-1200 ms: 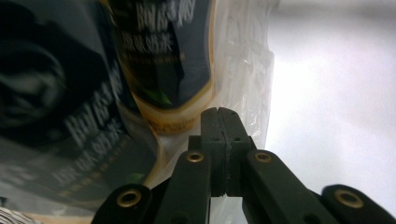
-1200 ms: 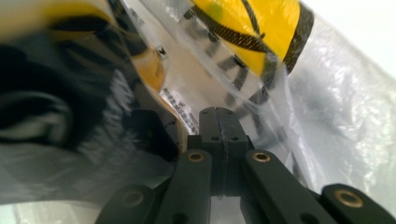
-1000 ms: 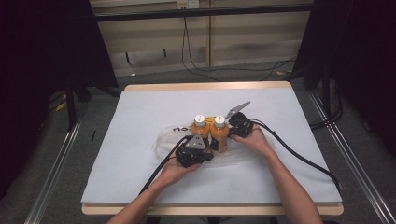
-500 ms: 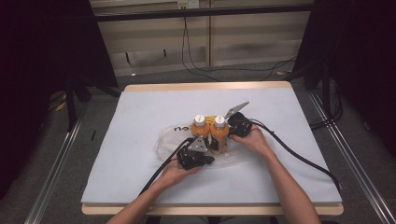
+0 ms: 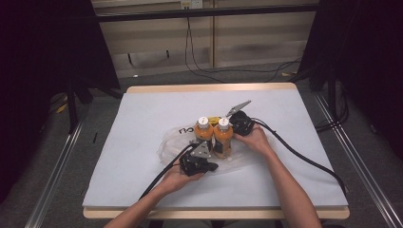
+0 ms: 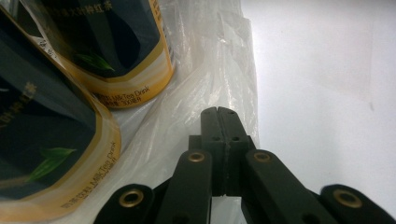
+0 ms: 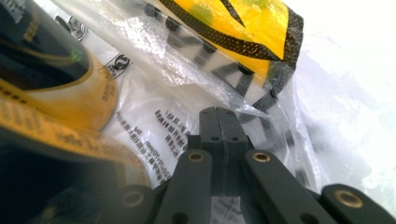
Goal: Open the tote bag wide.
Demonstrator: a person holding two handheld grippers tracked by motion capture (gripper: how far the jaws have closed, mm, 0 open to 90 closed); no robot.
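Two orange bottles with white caps stand close together on a clear plastic bag in the middle of the white table. My left gripper lies at their near side. In the left gripper view its tips are shut, with creases of the bag's film meeting there beside the bottle bases. My right gripper sits just right of the bottles. Its jaws are shut too, pinching printed film next to a bottle.
A yellow packet with black stripes lies under the film, behind the bottles. Black cables trail from both grippers toward the near edge. The table's edges and dark stands surround the work area.
The bag's left part has shifted and spread, and black printed letters on it now show left of the bottles. Both hands and the bottles have hardly moved.
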